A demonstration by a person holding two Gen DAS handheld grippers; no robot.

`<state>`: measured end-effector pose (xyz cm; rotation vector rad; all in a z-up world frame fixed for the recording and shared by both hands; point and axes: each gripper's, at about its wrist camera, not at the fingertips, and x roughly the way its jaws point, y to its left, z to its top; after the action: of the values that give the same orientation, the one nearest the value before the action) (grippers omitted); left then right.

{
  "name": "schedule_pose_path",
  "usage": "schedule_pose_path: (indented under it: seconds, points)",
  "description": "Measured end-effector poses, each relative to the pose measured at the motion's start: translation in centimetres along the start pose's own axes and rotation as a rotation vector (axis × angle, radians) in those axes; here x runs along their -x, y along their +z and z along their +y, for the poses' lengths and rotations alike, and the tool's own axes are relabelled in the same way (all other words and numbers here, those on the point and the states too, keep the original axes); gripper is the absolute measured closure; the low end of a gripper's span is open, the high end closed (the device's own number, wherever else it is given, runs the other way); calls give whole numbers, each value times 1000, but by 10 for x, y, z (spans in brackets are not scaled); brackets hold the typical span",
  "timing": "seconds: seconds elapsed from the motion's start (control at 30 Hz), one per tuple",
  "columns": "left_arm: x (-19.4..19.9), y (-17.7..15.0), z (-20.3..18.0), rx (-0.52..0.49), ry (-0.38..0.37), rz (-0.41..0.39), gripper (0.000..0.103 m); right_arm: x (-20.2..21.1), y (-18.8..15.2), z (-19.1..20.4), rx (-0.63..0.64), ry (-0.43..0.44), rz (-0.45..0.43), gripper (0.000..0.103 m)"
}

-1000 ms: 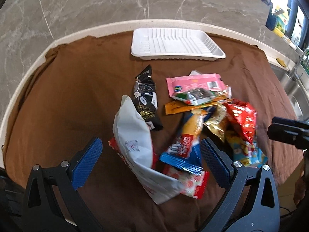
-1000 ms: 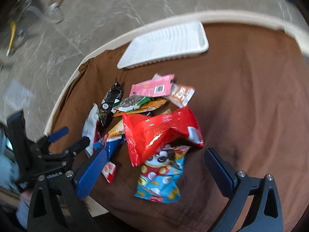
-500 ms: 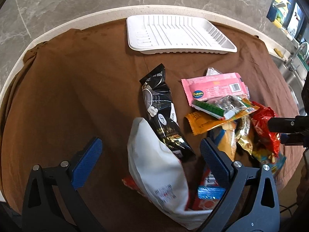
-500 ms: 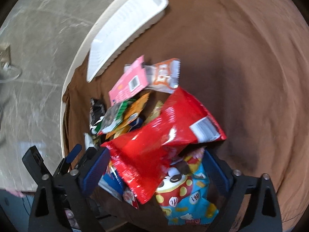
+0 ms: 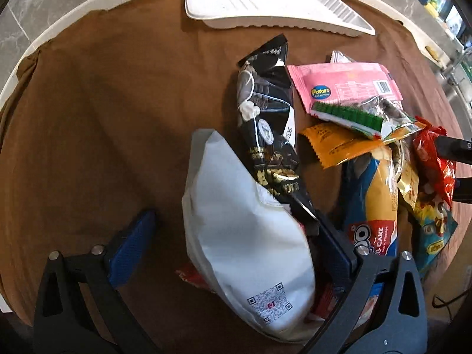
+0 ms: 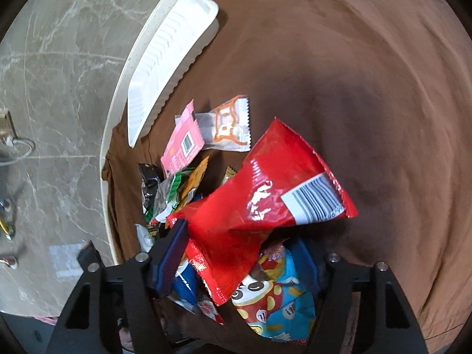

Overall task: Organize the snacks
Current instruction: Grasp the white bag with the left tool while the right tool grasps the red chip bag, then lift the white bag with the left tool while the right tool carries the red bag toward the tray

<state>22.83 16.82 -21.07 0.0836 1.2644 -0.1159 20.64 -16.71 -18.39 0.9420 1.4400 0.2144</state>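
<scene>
Between my right claw (image 6: 239, 268) and the brown cloth (image 6: 368, 88), a red snack bag (image 6: 259, 203) lies atop the pile, its lower end between my closing jaws, the left pad at its edge, neither pad visibly pressing yet. I judge it light, air-puffed, crinkly and slick; the flat crimped seam near its end looks like the safest hold, since squeezing the belly could crush what is inside. My left claw (image 5: 233, 250) stands wide apart around a white pouch (image 5: 244, 236), soft and equally light by its look, one pad well clear. At the table's far edge, the white tray (image 5: 274, 6) waits.
</scene>
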Motion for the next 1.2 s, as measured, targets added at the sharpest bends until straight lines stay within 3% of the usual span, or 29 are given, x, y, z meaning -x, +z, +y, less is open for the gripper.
schedule_pose_path:
  seconds: [0.3, 0.37, 0.43, 0.5, 0.67, 0.9, 1.2]
  points:
    - [-12, 2, -4, -11, -3, -6, 3, 4, 6, -23, -125, 103, 13, 34]
    - [-10, 3, -3, 6, 4, -19, 13, 5, 6, -26, -143, 116, 13, 34]
    - [1, -1, -4, 2, 0, -29, 34, 5, 7, -29, -156, 126, 11, 34]
    - [2, 1, -8, -24, -5, -31, 40, 5, 6, -29, -164, 130, 10, 34]
    - [7, 4, -12, -45, -16, -32, 51, 5, 7, -30, -175, 137, 6, 48]
    - [14, -1, -7, -67, -62, -19, 65, 5, 8, -26, -154, 138, -9, 57]
    - [20, -7, 15, -35, -135, 12, 72, 6, 10, -23, -114, 110, -25, 60]
